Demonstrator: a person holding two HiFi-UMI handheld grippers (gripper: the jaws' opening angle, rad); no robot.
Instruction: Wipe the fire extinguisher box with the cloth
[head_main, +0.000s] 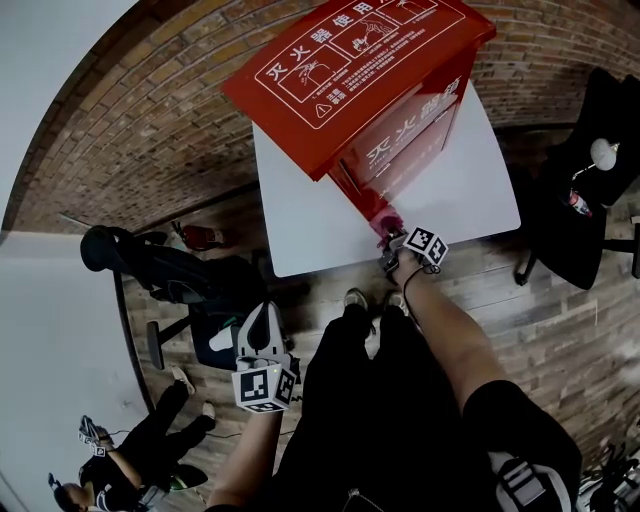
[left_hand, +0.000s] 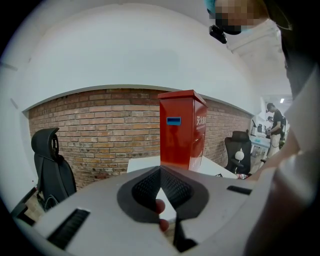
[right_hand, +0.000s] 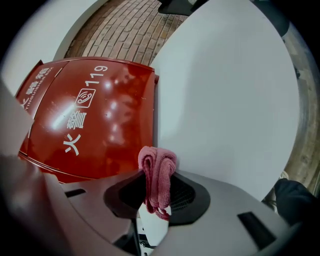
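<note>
White table (head_main: 300, 235), red box (head_main: 350, 70); right gripper (right_hand: 155, 175) pinches cloth (right_hand: 159, 161); left gripper (left_hand: 161, 172) fingers (left_hand: 147, 187) seemingly together.

- Your head view looks steeply down on the box (head_main: 350, 75).
- Left gripper view faces it level, from farther back.
- Right gripper view looks close up (all three share it).
</note>
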